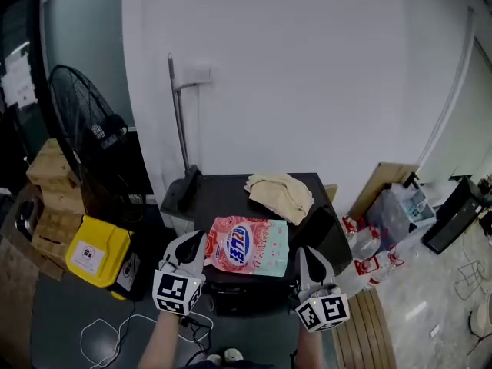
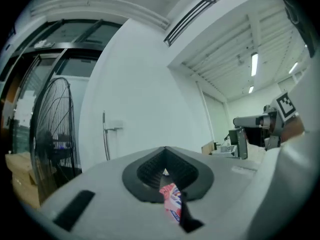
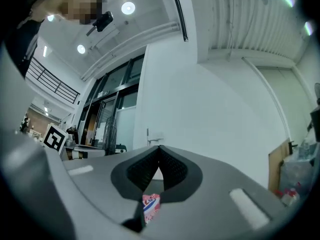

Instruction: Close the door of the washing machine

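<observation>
Head view, looking steeply down: the left tongs (image 1: 187, 244) are held closed and empty, tips pressed together. Just right of them, between the two tongs, a pink detergent bag (image 1: 247, 244) is seen lying on the flat dark top of the washing machine (image 1: 223, 187), with a beige cloth (image 1: 280, 193) beyond it. The right tongs (image 1: 311, 258) are likewise closed on nothing. No open door is seen, so the closing is judged done, unless the door is hidden from view.
</observation>
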`<state>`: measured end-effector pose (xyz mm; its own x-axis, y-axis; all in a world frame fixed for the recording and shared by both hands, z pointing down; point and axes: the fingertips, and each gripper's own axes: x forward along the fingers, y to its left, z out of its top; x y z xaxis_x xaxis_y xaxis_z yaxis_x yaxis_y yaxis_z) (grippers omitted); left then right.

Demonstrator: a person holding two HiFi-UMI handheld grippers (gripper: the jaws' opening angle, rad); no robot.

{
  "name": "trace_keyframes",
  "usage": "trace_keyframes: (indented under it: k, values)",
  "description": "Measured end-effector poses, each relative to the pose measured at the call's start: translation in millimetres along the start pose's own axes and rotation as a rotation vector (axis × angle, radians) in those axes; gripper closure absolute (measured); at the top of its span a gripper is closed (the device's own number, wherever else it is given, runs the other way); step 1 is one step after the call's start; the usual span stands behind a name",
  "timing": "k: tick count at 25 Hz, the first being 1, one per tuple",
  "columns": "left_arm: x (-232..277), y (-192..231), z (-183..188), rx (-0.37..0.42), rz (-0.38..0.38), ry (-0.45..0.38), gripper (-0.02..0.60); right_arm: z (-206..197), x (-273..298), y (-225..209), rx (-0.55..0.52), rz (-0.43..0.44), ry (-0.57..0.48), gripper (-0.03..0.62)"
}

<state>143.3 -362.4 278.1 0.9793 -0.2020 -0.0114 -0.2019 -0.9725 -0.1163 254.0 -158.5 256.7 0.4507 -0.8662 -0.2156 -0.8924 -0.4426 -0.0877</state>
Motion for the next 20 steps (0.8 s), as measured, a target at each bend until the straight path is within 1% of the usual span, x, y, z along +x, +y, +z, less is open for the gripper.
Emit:
trace_keyframes:
  k: [2, 3, 6, 10, 17, 20]
  values:
    - [9, 0, 17, 0.049, -0.004, -0.020, 0.574, 12, 9, -2, -0.015, 0.002, -0.025, 0.582]
    - [12, -1, 25, 0.058, -0.006, -0.034, 0.574, 17, 13, -4, -0.022, 0.001, -0.036, 0.582]
    - [19, 0, 40, 0.039, -0.003, -0.062, 0.574, 25, 27, -4, -0.036, 0.002, -0.055, 0.582]
    - [23, 1, 44, 0.000, 0.010, -0.081, 0.574, 24, 38, -2, -0.044, 0.004, -0.058, 0.582]
    - [22, -1, 47, 0.011, 0.003, -0.077, 0.574, 19, 45, -1, -0.046, -0.004, -0.037, 0.582]
    - [22, -1, 44, 0.010, 0.012, -0.073, 0.574, 18, 45, -1, -0.044, -0.002, -0.030, 0.583]
